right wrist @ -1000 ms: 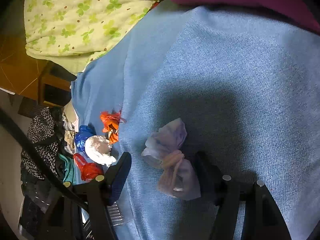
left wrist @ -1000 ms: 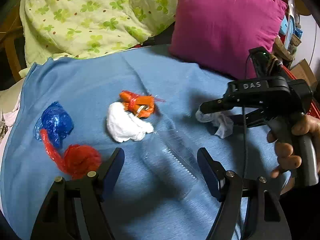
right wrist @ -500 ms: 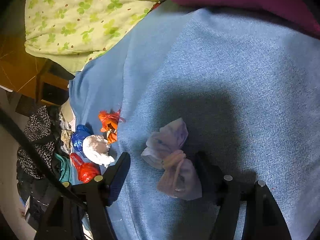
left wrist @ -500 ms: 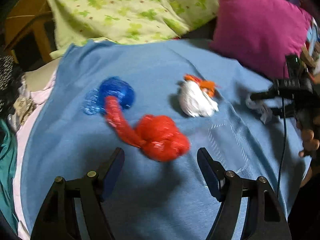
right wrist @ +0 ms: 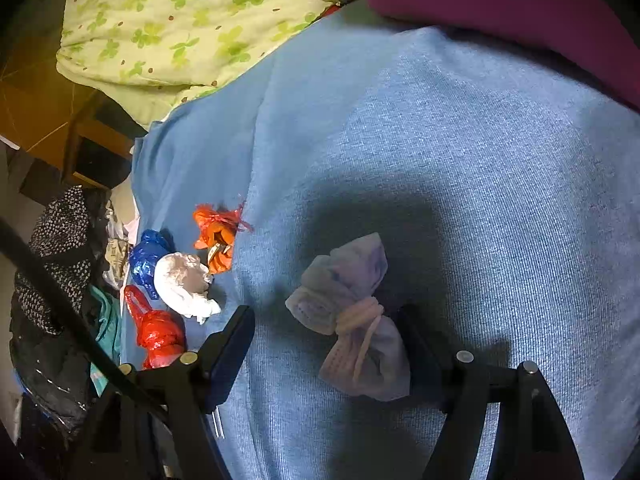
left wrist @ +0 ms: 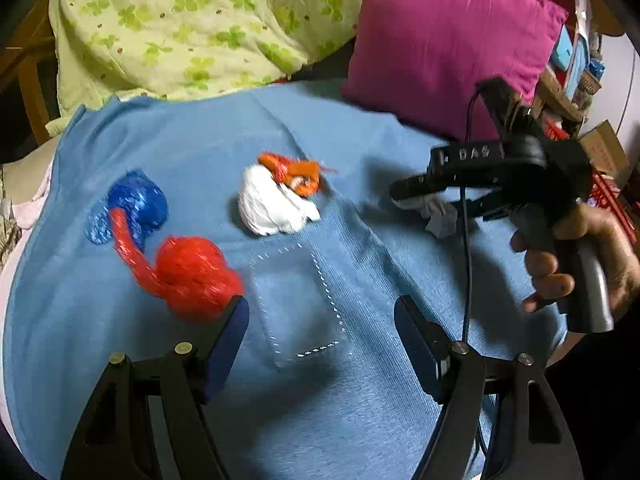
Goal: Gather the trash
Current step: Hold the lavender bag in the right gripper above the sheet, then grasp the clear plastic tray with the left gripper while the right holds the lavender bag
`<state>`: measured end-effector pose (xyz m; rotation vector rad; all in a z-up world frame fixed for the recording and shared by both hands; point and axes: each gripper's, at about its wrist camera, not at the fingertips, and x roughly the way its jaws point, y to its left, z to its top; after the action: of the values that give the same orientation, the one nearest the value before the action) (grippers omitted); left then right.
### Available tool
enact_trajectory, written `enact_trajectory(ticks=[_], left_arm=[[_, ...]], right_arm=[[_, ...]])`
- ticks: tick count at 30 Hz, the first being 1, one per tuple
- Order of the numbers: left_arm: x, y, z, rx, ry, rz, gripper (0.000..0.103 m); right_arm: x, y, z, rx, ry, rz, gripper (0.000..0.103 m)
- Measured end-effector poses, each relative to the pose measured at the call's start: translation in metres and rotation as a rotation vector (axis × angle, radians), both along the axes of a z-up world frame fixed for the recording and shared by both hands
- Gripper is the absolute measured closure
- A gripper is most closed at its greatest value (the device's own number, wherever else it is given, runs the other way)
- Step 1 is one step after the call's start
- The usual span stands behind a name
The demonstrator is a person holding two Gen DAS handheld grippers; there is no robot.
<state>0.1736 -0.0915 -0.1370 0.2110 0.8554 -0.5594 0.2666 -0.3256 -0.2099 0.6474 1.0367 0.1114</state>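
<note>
Several knotted trash bags lie on a blue blanket [left wrist: 360,420]: a red one [left wrist: 188,276], a blue one [left wrist: 138,204], a white one [left wrist: 272,206] and an orange one [left wrist: 298,172]. A clear plastic box [left wrist: 298,300] lies flat on the blanket. My left gripper [left wrist: 320,336] is open and empty, hovering over the clear box, with the red bag by its left finger. My right gripper [right wrist: 324,350] is open, its fingers either side of a pale lilac knotted bag [right wrist: 352,320] that rests on the blanket; it also shows in the left wrist view [left wrist: 436,212].
A magenta pillow [left wrist: 448,44] and a green-patterned quilt [left wrist: 200,20] lie at the back of the blanket. Clothes [right wrist: 56,264] hang off the left edge. Boxes and clutter [left wrist: 600,148] stand at the far right.
My left gripper swung left toward the red and blue bags, then back right over the clear box. My right gripper stayed around the lilac bag.
</note>
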Motion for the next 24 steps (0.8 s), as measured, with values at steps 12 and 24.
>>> enact_trajectory(ticks=[12, 24], left_arm=[[0.011, -0.004, -0.018, 0.047, 0.013, 0.081, 0.049], [0.013, -0.006, -0.020, 0.073, -0.014, 0.085, 0.053]], right_arm=[[0.000, 0.004, 0.002, -0.032, 0.001, 0.009, 0.027], [-0.004, 0.014, 0.006, -0.178, 0.002, -0.002, 0.053]])
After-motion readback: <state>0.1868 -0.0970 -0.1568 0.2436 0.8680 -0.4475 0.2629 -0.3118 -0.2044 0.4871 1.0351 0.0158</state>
